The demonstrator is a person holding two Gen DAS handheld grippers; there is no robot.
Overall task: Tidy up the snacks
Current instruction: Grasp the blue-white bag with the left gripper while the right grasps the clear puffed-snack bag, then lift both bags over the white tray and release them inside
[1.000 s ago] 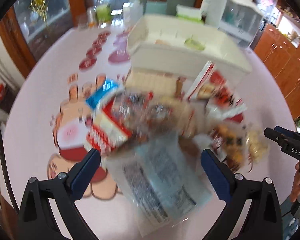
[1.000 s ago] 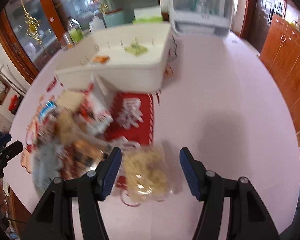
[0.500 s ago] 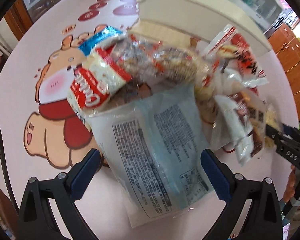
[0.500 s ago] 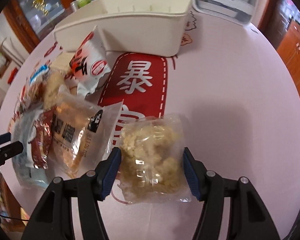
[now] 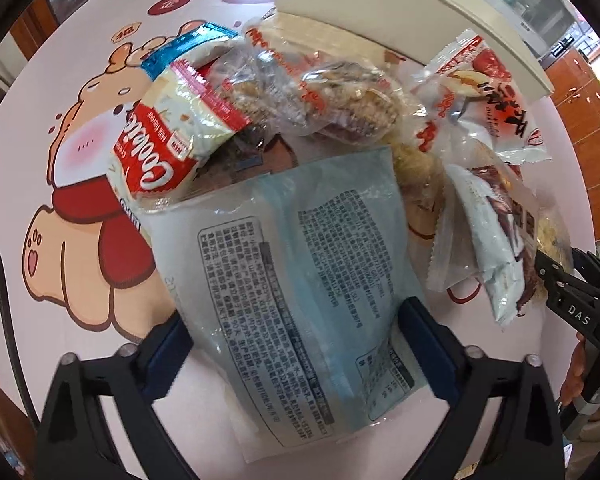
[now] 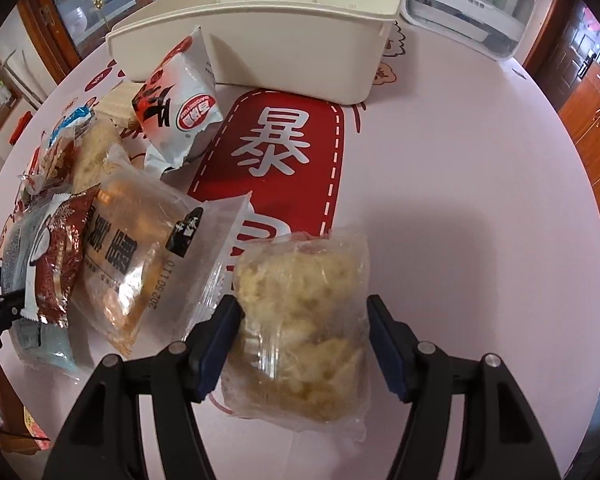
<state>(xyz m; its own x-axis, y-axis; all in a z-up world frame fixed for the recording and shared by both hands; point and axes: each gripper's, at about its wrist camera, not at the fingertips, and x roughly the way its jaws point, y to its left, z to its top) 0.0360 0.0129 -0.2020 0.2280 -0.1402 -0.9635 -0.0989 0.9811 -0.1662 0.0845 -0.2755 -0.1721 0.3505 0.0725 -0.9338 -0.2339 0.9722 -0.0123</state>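
A pile of snack packs lies on the pink table in front of a long white bin (image 5: 400, 20), also in the right wrist view (image 6: 300, 48). My left gripper (image 5: 296, 356) is open, its fingers on either side of a pale blue flat pack (image 5: 300, 280) lying print side up. A red and white cookie pack (image 5: 168, 148) and clear nut bars (image 5: 320, 96) lie beyond it. My right gripper (image 6: 304, 344) is open around a clear bag of yellow crumbly snack (image 6: 304, 320); whether its fingers touch the bag I cannot tell. That gripper shows in the left wrist view (image 5: 568, 292).
A clear pastry bag (image 6: 140, 256), a red and white wrapper (image 6: 56, 256) and a white and red packet (image 6: 180, 108) lie left of the yellow bag. A white appliance (image 6: 468, 8) stands behind the bin. Wooden cabinets stand at the right.
Both grippers have moved down and forward. The blue pack now lies between the left fingers and the yellow bag between the right fingers. Both stay open.
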